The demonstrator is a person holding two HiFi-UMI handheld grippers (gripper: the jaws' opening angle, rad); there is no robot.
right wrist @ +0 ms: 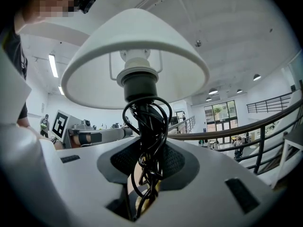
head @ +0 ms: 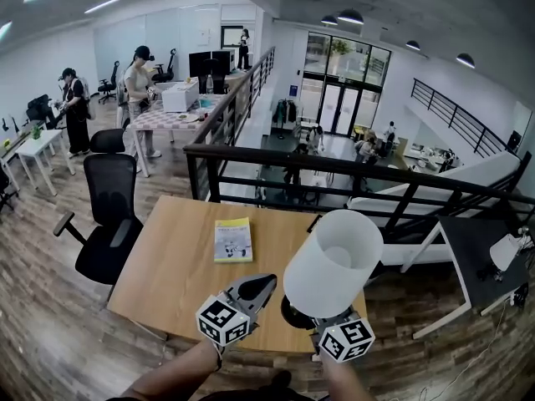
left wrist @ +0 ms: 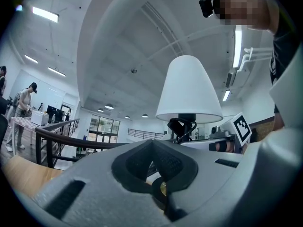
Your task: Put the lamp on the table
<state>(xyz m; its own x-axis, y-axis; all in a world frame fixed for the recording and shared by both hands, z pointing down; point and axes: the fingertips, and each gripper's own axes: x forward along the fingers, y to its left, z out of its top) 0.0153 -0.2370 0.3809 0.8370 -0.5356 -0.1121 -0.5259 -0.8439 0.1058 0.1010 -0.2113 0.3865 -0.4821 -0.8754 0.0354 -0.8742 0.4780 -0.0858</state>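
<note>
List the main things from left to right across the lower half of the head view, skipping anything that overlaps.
black office chair → yellow book → lamp → dark desk

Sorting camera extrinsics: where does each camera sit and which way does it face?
Head view: on the person's head, looking steeply down at the table; forearms, left gripper and right gripper show.
Left gripper view: on the left gripper, looking along its closed jaws toward the lamp.
Right gripper view: on the right gripper, along jaws clamping the lamp's stem.
Shared: the lamp is in all three.
</note>
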